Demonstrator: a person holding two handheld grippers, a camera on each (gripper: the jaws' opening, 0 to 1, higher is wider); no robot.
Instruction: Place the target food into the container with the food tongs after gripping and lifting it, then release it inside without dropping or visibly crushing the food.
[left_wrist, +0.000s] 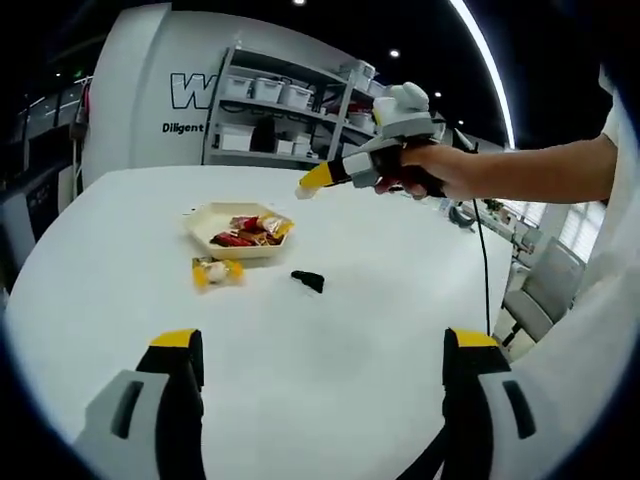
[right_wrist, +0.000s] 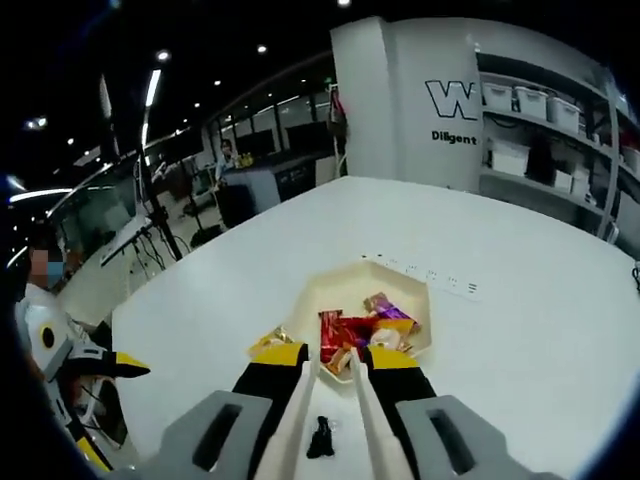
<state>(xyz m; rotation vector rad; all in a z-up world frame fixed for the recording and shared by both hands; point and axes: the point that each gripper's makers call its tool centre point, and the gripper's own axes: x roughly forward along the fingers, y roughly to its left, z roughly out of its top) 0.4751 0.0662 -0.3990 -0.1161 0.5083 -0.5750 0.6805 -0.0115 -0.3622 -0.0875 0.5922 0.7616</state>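
Revealing tongs (right_wrist: 335, 400) over the tray (right_wrist: 330, 290), the right gripper (right_wrist: 335, 368) clasps them.

Small black clip (left_wrist: 308, 281) on white table (left_wrist: 360, 340); storage shelves (left_wrist: 285, 110) behind; power strip (right_wrist: 425, 274).

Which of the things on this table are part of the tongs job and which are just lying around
Job:
cream hexagonal tray holding wrapped snacks
yellow-wrapped snack lying beside the tray
cream tongs in the right gripper

Lying about:
small black object on the white table
shelves of white bins behind
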